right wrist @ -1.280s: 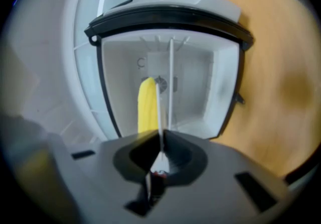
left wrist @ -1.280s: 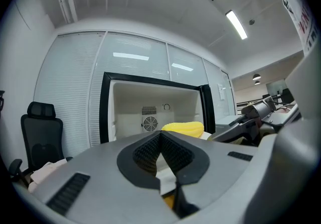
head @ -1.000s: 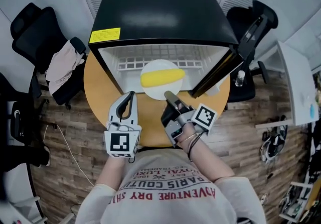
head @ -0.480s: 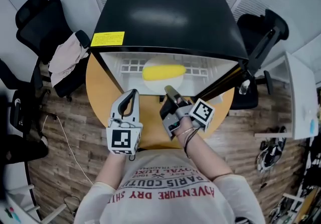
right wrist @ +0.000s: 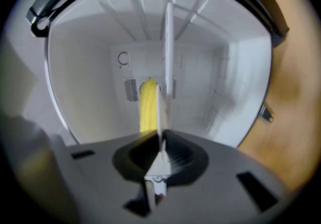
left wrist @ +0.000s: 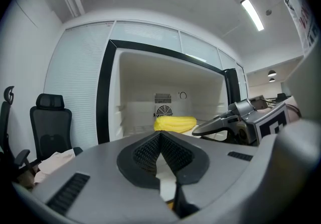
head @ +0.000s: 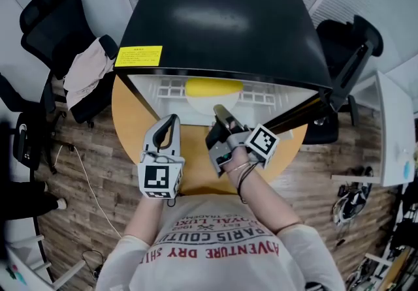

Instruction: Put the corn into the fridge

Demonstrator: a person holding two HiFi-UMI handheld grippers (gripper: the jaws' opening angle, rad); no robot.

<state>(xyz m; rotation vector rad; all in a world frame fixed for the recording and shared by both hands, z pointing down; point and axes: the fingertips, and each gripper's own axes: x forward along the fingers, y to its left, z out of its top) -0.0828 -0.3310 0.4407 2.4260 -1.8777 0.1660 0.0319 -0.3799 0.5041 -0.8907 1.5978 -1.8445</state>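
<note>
Table [head: 130, 117], one fridge [head: 228, 22]: one corn [head: 214, 87] on one plate [head: 198, 107]. Left claw [head: 172, 119] closed, empty; right claw [head: 221, 111] just opening, plate between.

— How many grippers are you holding?

— Two: my left gripper [head: 171, 120] and my right gripper [head: 221, 112].

— And ahead of you?

— One fridge [head: 222, 22], with one corn cob [head: 213, 87] on one plate [head: 196, 104] inside. One round table [head: 134, 120], one yellow sticker [head: 138, 56] and one cloth [head: 85, 71]. I count at least two black chairs [head: 46, 19] [head: 356, 38].
</note>
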